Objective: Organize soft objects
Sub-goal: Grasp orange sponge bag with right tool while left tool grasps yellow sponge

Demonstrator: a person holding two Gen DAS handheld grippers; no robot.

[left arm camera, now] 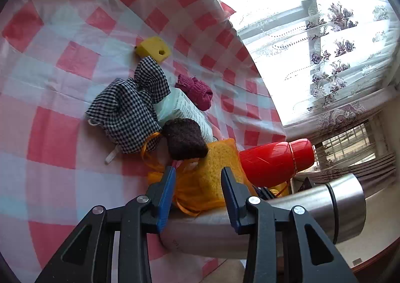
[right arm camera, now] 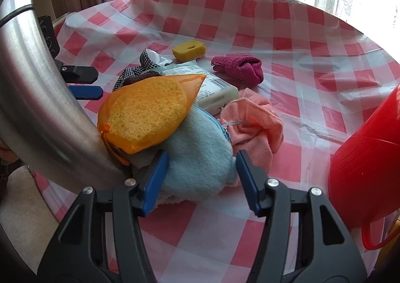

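Observation:
A heap of soft items lies on the checked tablecloth (right arm camera: 300, 40). My right gripper (right arm camera: 202, 155) has its pads pressed on both sides of a light blue fleece pouch (right arm camera: 197, 155). An orange mesh bag with a sponge (right arm camera: 147, 115) rests on the pouch, and a pink cloth (right arm camera: 252, 122) lies to its right. My left gripper (left arm camera: 198, 170) is rolled sideways and open, its tips just short of the mesh bag (left arm camera: 215, 170). Beyond lie a dark brown knit (left arm camera: 185, 139), a checked cloth (left arm camera: 130, 107), a maroon sock (left arm camera: 196, 92) and a yellow sponge (left arm camera: 153, 47).
A steel flask (left arm camera: 312, 210) stands close against the left gripper and the heap, filling the left side of the right wrist view (right arm camera: 37, 97). A red bottle (right arm camera: 367, 170) stands to the right. A white printed packet (right arm camera: 217, 94) lies in the heap. A curtained window lies beyond the table edge.

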